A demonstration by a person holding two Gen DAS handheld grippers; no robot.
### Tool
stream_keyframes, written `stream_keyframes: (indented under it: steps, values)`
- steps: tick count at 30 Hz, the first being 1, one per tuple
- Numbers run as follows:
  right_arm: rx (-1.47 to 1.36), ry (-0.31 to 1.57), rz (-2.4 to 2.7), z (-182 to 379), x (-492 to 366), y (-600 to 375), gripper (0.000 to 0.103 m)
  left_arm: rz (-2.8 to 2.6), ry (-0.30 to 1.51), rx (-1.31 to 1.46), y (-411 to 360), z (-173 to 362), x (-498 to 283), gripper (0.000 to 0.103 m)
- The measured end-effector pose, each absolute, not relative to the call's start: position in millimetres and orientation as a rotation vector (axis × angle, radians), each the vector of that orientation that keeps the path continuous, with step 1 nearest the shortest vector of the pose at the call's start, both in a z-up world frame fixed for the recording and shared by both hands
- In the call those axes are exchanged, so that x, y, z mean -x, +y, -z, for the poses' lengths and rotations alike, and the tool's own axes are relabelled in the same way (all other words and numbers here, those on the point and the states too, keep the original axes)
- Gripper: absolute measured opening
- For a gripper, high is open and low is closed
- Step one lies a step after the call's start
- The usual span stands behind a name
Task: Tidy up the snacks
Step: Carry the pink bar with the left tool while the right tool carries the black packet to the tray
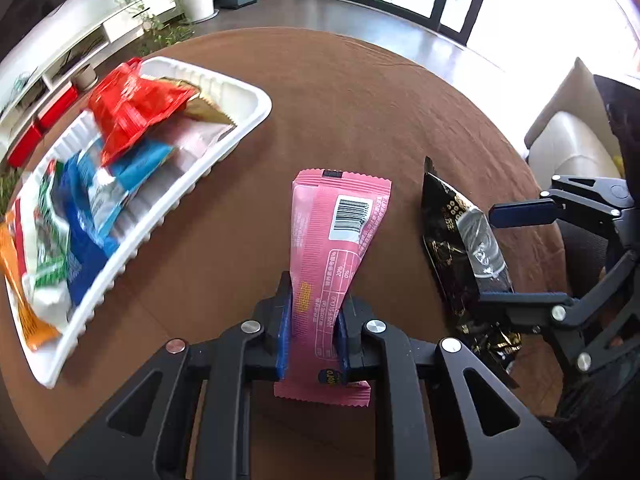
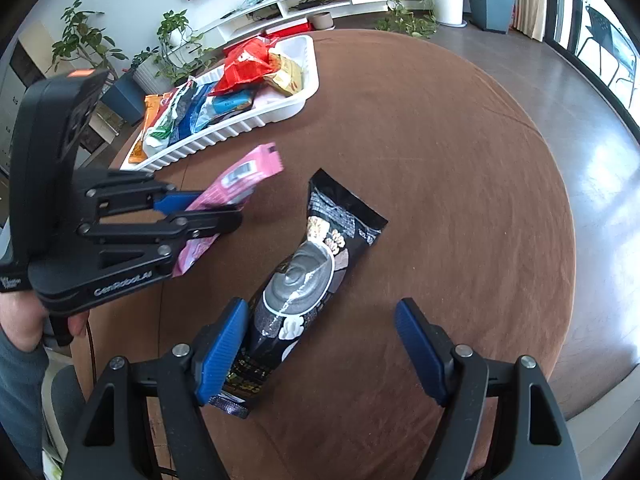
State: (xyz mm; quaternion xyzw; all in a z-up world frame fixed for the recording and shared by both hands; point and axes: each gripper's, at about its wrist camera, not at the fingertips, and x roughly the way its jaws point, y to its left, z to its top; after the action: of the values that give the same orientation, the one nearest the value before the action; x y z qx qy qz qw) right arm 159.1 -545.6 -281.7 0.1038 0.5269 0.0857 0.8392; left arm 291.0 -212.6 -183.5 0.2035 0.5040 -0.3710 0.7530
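- Grippers both tilt steeply down over the brown table (image 2: 440, 160); we see a hand (image 2: 24, 320) holding the left one's handle.
- Bare tabletop spreads wide to the right; our white tray (image 1: 248, 120) of snacks sits near the far left edge.
- Left gripper (image 1: 312, 320) is clenched on the pink packet (image 1: 340, 220).
- Right gripper (image 2: 320, 344) gapes wide around the black packet (image 2: 304, 280) lying on the table, its left pad touching it.
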Motion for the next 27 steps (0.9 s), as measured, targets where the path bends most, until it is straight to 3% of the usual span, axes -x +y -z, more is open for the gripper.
stream_keyframes:
  steps: [9,14,21,27]
  values:
    - [-0.206,1.112,-0.167,283.5,-166.5,-531.4,0.081,0.704,1.09,-0.202,-137.3,176.2,-258.9,0.016]
    - [-0.118,1.117,-0.173,283.7,-166.7,-512.4,0.069,0.648,1.073,-0.06,-103.3,174.4,-232.5,0.016]
    - [-0.043,1.126,-0.227,283.9,-166.0,-489.5,0.023,0.589,1.027,0.137,-58.6,166.9,-198.4,0.016]
    - [-0.022,1.115,-0.261,284.1,-163.8,-474.3,0.022,0.575,1.011,0.165,-42.7,156.0,-189.8,0.016]
